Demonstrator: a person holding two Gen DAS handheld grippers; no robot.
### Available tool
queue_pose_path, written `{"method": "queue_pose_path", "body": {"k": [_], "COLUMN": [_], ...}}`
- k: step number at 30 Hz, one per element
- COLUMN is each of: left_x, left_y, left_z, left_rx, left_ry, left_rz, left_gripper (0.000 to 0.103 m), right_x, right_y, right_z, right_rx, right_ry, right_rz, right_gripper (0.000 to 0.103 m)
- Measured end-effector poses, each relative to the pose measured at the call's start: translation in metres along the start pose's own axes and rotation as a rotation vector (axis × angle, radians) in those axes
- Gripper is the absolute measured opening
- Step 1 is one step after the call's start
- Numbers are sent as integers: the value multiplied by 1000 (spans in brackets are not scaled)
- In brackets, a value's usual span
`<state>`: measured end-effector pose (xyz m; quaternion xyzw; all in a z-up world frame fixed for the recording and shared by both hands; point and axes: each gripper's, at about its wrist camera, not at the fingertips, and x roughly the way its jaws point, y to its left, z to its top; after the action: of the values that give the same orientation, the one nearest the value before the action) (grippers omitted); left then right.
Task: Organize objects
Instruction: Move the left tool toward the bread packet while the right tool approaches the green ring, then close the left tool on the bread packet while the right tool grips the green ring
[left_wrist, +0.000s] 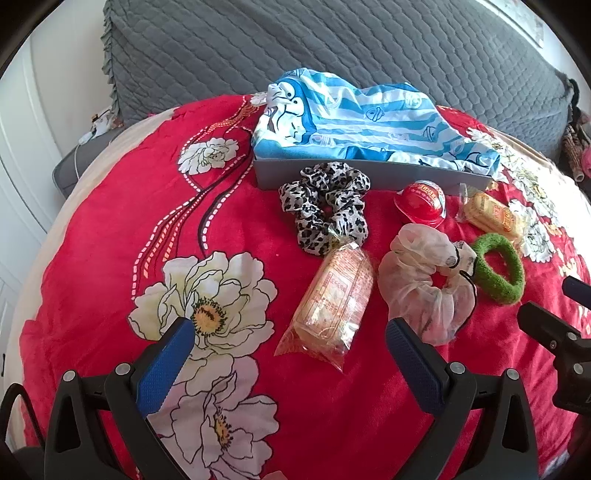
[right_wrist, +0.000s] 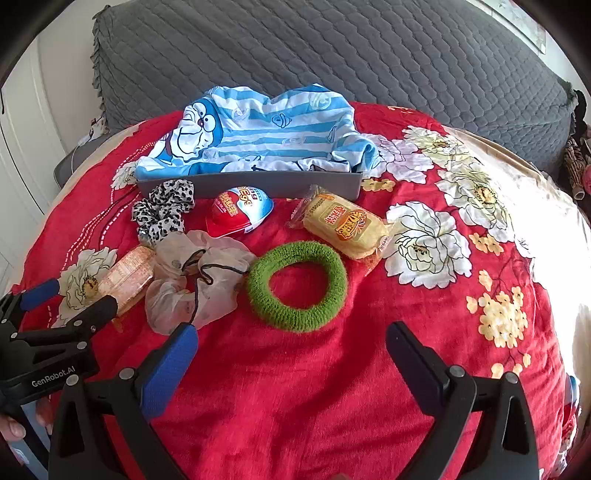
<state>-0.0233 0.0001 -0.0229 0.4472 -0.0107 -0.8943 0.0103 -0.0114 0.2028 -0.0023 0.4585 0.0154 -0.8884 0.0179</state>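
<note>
Blue-padded left claw (left_wrist: 288, 339) and right claw (right_wrist: 291, 341) gape wide, holding nothing.

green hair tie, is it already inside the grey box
No, the green hair tie lies on the red blanket, in front of the grey box, which holds only the blue striped cloth.
</note>
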Motion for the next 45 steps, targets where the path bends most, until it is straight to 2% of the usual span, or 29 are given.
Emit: {"method": "queue_pose_path", "body": {"k": [16, 31, 35, 45], "left_x": [19, 39, 44, 49], "left_y": [-3, -3, -2, -2], "left_z": [4, 5, 5, 6], "left_rx": [50, 61, 61, 57], "left_ry": [-11, 15, 26, 25], "left_rz": [31, 10, 4, -19], "left_gripper": [103, 103, 103, 103], "right_x": [26, 52, 59, 68], "right_y": [-2, -5, -6, -8], "right_z": [7, 12, 12, 11], "right_rx": [-15, -13, -18, -19], "right_ry": [15, 48, 64, 84], "right_rz": [0, -15, -19, -11], "right_gripper": [102, 102, 94, 81]}}
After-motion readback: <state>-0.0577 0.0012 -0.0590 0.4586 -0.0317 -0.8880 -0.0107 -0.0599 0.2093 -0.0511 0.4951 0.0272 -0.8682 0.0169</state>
